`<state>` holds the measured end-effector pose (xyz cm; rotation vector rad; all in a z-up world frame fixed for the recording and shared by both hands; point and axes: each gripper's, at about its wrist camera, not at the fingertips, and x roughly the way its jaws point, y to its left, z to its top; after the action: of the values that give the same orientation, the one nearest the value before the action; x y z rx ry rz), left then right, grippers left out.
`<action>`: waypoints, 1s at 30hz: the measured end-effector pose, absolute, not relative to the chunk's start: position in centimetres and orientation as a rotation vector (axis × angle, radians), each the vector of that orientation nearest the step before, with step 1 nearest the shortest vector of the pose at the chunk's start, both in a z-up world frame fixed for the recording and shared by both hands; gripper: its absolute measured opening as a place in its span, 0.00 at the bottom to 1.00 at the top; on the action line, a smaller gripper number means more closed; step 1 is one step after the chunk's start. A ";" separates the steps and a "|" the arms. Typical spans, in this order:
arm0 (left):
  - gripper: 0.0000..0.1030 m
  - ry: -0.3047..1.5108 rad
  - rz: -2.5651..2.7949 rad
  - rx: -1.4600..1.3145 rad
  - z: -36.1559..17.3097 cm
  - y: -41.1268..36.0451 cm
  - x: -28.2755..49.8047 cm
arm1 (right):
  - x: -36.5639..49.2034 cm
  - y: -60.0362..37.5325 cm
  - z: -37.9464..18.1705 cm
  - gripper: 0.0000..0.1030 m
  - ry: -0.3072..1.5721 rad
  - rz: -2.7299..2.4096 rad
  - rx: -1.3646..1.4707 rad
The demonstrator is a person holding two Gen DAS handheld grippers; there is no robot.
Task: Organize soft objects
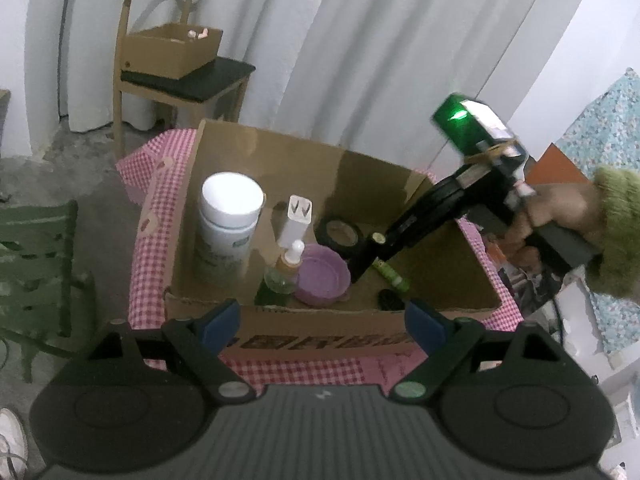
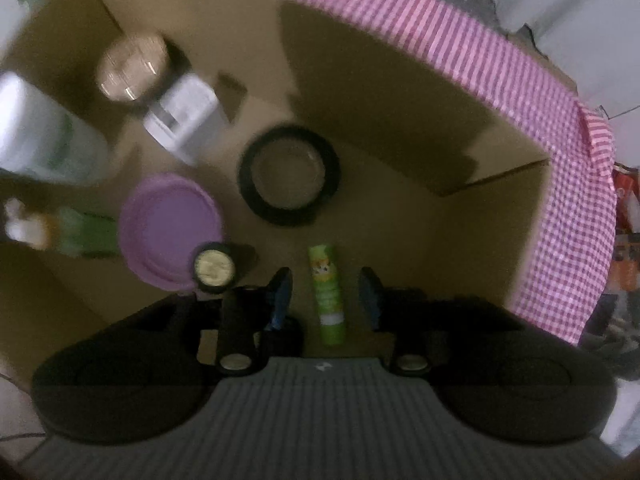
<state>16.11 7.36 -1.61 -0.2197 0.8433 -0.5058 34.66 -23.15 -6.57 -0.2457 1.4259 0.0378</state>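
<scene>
White curtains [image 1: 340, 40] are hanging behind a surface [image 1: 148, 216] that is wearing a pink checked cloth; a wooden chair [image 1: 160, 80] is standing well behind the big box, carrying a smaller box [image 1: 172, 50] with something pale showing over its rim, probably where sorted items are going.

Item: big box [image 1: 320, 320], open-topped cardboard, sitting on the cloth as the holding bin.

Contents, placed relative to the big box:
- white jar [image 1: 230, 224], standing upright at its left wall.
- white plug [image 1: 296, 220], leaning up near its middle.
- dropper bottle [image 1: 284, 272], standing near its front wall.
- purple lid [image 1: 322, 274], lying flat just beside the bottle.
- tape roll [image 1: 340, 232], lying flat toward its back.
- green tube [image 2: 327, 292], lying flat on its floor, right of the lid.
- small dark thing [image 1: 390, 300], at its front wall; too blurred to name.

Right tool [image 2: 326, 294]: reaching down into the big box, jaws parted, one on each side of the green tube and not yet touching it. Judgement: it is lining up to lift the tube out.

Left tool [image 1: 320, 324]: hanging outside the front wall of the big box, jaws spread wide and holding nothing, seemingly waiting clear of the reach.
</scene>
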 end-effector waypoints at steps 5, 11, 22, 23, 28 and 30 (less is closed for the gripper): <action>0.89 0.809 -0.495 -0.203 0.1 7.2 15.1 | 31.2 -23.1 -0.6 0.73 1.239 0.044 -0.163; 0.93 0.767 -0.476 -0.189 2.4 7.3 13.2 | 22.9 -23.1 7.4 0.98 0.979 0.007 -0.091; 1.00 0.659 -0.366 -0.157 7.5 8.8 7.2 | 4.1 -20.5 16.2 0.99 0.536 -0.232 -0.075; 1.00 0.648 -0.353 -0.152 8.0 8.9 6.4 | 2.6 -20.2 16.5 0.99 0.518 -0.258 -0.099; 1.00 0.615 -0.279 -0.125 10.2 9.0 3.0 | -3.5 -18.9 17.4 0.99 0.467 -0.362 -0.172; 1.00 0.592 -0.258 -0.122 11.0 9.1 1.7 | -5.6 -19.0 18.3 0.99 0.451 -0.336 -0.133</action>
<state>1.69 9.06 10.97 -0.1220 0.5922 -0.2577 -5.57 -18.97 18.32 -0.1329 0.4512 -0.3362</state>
